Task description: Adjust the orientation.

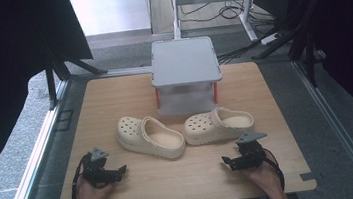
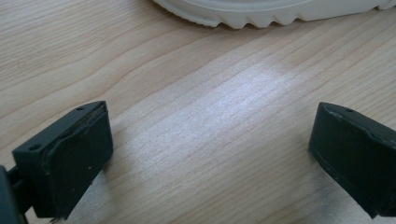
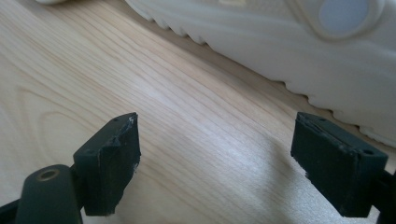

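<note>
Two cream clogs lie side by side mid-table: the left clog [image 1: 149,137] with its toe toward the far left, the right clog [image 1: 219,124] with its toe toward the left. My left gripper [image 1: 121,171] rests low near the front left, open, with bare wood between its jaws; the left clog's ribbed sole [image 2: 261,14] runs along the top of its view. My right gripper [image 1: 224,162] sits near the front right, open and holding nothing. The right clog's side and strap rivet [image 3: 343,16] lie just beyond its jaws.
A grey two-tier stand [image 1: 184,61] with red posts sits at the table's far middle, just behind the clogs. The wooden table [image 1: 114,101] has bare wood to both sides. Black curtains flank the scene, and cables lie on the floor behind.
</note>
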`<state>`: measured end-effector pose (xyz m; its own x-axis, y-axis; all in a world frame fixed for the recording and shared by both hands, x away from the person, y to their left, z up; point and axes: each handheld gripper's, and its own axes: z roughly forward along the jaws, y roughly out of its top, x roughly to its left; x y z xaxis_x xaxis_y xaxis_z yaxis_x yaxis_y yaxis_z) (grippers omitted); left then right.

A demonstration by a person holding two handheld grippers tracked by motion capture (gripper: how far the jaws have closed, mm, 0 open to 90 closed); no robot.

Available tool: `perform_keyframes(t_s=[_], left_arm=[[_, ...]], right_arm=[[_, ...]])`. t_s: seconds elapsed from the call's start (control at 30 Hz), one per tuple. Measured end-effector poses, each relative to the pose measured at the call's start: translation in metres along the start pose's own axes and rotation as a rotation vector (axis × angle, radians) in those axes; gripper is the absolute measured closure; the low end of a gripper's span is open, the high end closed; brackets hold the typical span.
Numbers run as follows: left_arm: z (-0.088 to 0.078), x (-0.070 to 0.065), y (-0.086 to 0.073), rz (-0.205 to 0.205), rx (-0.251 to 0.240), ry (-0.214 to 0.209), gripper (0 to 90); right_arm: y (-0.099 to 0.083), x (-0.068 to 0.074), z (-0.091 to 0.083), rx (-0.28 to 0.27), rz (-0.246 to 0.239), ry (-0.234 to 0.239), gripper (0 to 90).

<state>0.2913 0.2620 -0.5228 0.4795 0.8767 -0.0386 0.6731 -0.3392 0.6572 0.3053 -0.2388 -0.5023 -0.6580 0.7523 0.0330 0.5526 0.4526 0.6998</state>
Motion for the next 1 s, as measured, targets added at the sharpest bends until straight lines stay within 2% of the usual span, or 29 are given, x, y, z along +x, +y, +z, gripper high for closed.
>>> perform_keyframes(t_s=[0.13,0.17,0.43,0.47,0.6,0.8,0.93,1.0], left_arm=[[0.000,0.000,0.000,0.000,0.000,0.000,0.0],[0.000,0.000,0.000,0.000,0.000,0.000,0.0],[0.000,0.000,0.000,0.000,0.001,0.001,0.0],[0.000,0.000,0.000,-0.001,0.001,0.001,0.0],[0.000,0.000,0.000,0.000,0.001,0.001,0.0],[0.000,0.000,0.000,0.000,0.001,0.001,0.0],[0.000,0.000,0.000,-0.003,0.000,0.001,0.0],[0.000,0.000,0.000,-0.002,0.000,0.001,0.0]], right_arm=[[0.007,0.005,-0.008,-0.009,0.018,0.050,15.2],[0.007,0.005,-0.008,-0.009,0.018,0.050,15.2],[0.030,0.015,-0.026,-0.042,-0.015,0.090,16.2],[0.039,0.017,-0.030,-0.052,-0.039,0.099,18.5],[0.054,0.022,-0.032,-0.048,-0.079,0.107,19.1],[0.079,0.026,-0.028,-0.049,-0.110,0.140,20.1],[0.100,0.025,-0.018,-0.042,-0.106,0.192,21.8],[0.110,0.025,-0.013,-0.045,-0.119,0.192,23.2]])
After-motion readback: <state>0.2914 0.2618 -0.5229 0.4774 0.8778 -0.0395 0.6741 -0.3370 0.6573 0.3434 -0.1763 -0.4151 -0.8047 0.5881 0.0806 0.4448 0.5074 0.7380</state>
